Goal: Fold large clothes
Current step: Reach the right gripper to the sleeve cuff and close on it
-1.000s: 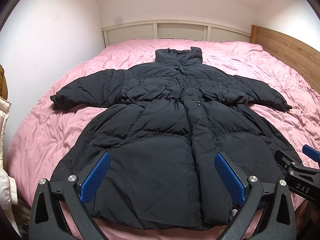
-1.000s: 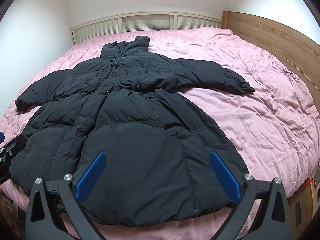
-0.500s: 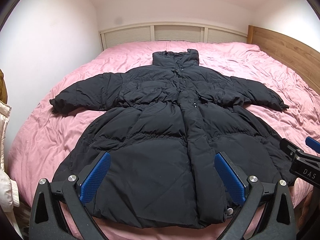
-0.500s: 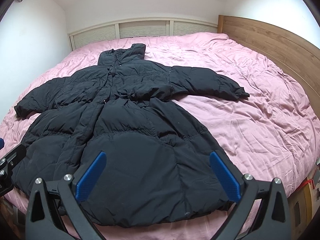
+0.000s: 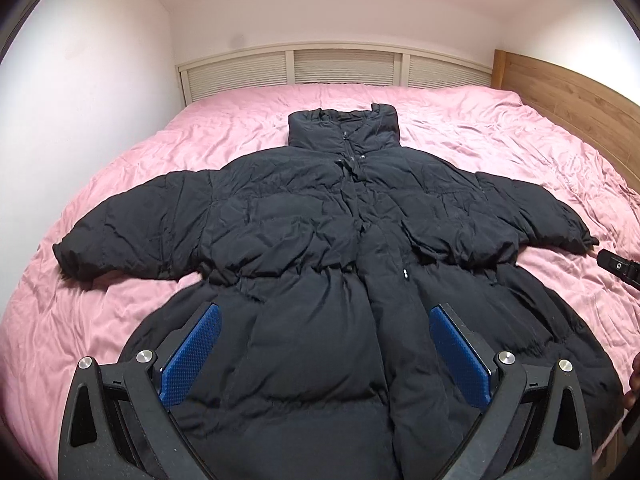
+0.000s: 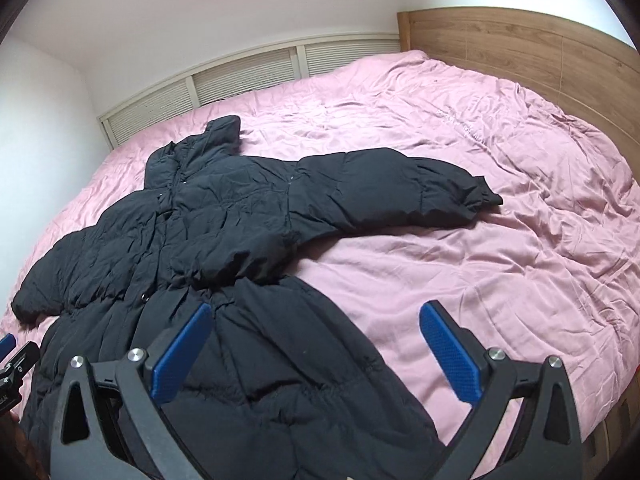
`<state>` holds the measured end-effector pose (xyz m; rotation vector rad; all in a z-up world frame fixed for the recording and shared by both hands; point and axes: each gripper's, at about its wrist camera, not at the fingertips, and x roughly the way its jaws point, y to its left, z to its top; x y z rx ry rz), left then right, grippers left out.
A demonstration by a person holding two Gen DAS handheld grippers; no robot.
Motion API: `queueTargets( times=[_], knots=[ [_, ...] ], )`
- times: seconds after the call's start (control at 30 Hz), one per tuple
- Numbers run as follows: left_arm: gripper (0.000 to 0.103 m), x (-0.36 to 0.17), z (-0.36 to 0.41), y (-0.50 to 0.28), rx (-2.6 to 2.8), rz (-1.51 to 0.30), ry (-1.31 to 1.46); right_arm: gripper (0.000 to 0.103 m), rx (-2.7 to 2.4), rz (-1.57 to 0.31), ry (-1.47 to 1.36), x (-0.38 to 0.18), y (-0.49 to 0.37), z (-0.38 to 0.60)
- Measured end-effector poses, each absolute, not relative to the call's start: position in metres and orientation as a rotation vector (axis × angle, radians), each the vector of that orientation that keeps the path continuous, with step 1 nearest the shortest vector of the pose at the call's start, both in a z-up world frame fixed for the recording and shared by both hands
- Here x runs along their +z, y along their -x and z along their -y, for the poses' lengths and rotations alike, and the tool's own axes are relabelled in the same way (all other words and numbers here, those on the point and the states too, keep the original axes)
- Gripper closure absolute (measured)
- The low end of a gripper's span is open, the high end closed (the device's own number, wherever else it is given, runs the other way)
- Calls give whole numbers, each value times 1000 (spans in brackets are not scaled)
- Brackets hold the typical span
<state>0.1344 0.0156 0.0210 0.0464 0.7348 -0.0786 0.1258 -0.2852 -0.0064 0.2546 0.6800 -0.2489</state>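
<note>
Left gripper [image 5: 324, 344] spread wide, blue pads empty, hovering above lower skirt of black puffer coat [image 5: 332, 264]. Right gripper [image 6: 316, 346] also spread wide, gripping nothing, above coat's right edge, one finger over coat, other over pink bedding [image 6: 500, 264]. Coat lies flat, front up, zipped, collar toward slatted panel [image 5: 340, 66] at far side of bed, both sleeves stretched outward. Wooden headboard [image 6: 520, 44] along bed's right side. White walls around.
</note>
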Motion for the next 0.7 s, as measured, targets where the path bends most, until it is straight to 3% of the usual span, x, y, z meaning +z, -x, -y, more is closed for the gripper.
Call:
queueTargets(
  times=[0.27,0.7],
  knots=[
    [1,42,-12,-203,-28,-814,-36,0,-371,-749,-412,-35,-181,372],
    [1,67,-11,-237,105,-995,-38,0,-313,-736,-972,-105,-229,515]
  ],
)
